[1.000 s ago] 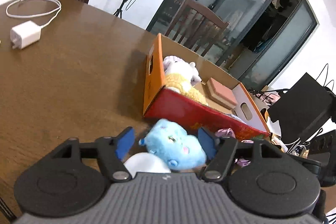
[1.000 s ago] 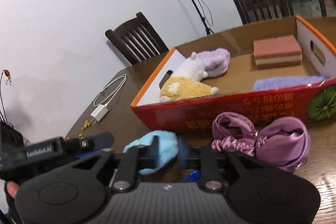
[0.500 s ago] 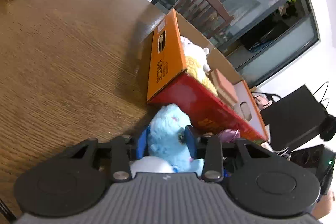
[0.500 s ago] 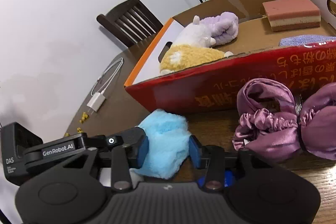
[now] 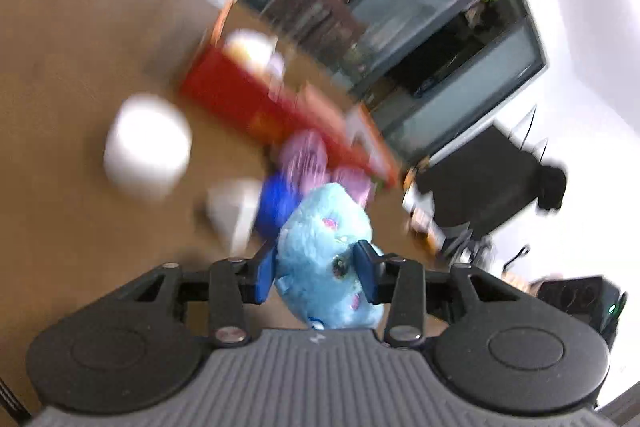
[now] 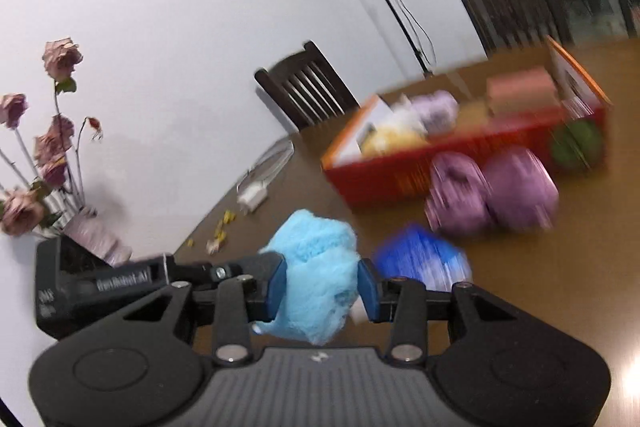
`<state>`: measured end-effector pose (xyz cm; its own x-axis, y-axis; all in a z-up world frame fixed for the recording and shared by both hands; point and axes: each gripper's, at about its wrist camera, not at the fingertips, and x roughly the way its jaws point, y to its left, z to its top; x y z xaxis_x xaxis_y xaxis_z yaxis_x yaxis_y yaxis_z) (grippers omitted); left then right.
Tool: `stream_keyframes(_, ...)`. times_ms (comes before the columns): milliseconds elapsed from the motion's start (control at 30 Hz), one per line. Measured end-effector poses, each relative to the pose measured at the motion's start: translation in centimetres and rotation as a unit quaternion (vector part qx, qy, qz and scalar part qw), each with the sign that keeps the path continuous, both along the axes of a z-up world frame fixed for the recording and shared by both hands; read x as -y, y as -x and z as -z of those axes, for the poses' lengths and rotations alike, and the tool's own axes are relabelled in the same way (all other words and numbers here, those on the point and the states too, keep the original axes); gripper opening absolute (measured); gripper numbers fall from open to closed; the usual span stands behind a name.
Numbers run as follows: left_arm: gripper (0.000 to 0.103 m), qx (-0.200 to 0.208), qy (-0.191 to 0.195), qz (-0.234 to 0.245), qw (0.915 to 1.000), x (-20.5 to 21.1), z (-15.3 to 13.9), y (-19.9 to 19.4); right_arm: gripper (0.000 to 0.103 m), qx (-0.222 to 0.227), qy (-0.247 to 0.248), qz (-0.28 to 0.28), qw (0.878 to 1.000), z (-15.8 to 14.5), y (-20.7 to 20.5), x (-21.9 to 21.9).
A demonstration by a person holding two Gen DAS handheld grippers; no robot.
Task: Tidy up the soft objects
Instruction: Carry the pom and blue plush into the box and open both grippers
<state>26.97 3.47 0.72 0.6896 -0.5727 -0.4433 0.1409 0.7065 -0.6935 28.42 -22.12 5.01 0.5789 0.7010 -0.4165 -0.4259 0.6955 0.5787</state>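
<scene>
A light blue plush toy point(image 5: 324, 259) is squeezed between the blue pads of my left gripper point(image 5: 318, 269), lifted off the wooden table. The same plush point(image 6: 320, 275) sits between the pads of my right gripper point(image 6: 322, 285), which is also shut on it. The red and orange cardboard box point(image 6: 400, 171) stands further back on the table, holding a white and yellow plush point(image 6: 392, 137), a lilac soft item point(image 6: 434, 111) and a pink sponge point(image 6: 520, 93). Purple satin scrunchies point(image 6: 492, 191) lie in front of the box. Both views are motion-blurred.
A blue packet point(image 6: 420, 259) lies on the table near the plush. A white round object point(image 5: 146, 151) sits left of the box. A white charger with cable point(image 6: 256, 189), a vase of dried roses point(image 6: 52, 155) and dark chairs point(image 6: 304, 91) stand around the table.
Both grippers have risen with the blue plush held between them, off the table. The box and scrunchies now look further away and lower.
</scene>
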Motion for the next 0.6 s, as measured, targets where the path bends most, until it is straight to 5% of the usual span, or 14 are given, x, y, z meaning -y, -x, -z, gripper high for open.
stream_keyframes(133, 0.045, -0.004, -0.007, 0.029, 0.9995, 2.6, 2.3, 3.3, 0.039, -0.029, 0.048, 0.017, 0.998, 3.5, 3.7, 2.3)
stream_keyframes(200, 0.055, 0.006, -0.043, 0.033, 0.9985, 3.3, 2.2, 4.3, 0.04, -0.032, 0.048, 0.042, 0.997, 4.3, 5.1, 3.6)
stream_keyframes(333, 0.06, 0.039, -0.107, 0.013, 0.9934, 3.1, 1.4, 5.4, 0.046, -0.022, 0.035, 0.066, 0.997, 3.9, 7.1, 5.4)
stream_keyframes(600, 0.055, 0.038, -0.109, 0.017, 0.9932, 1.9, 1.3, 2.4, 0.052, -0.038, 0.003, 0.06, 0.998, 4.9, 5.4, 3.2)
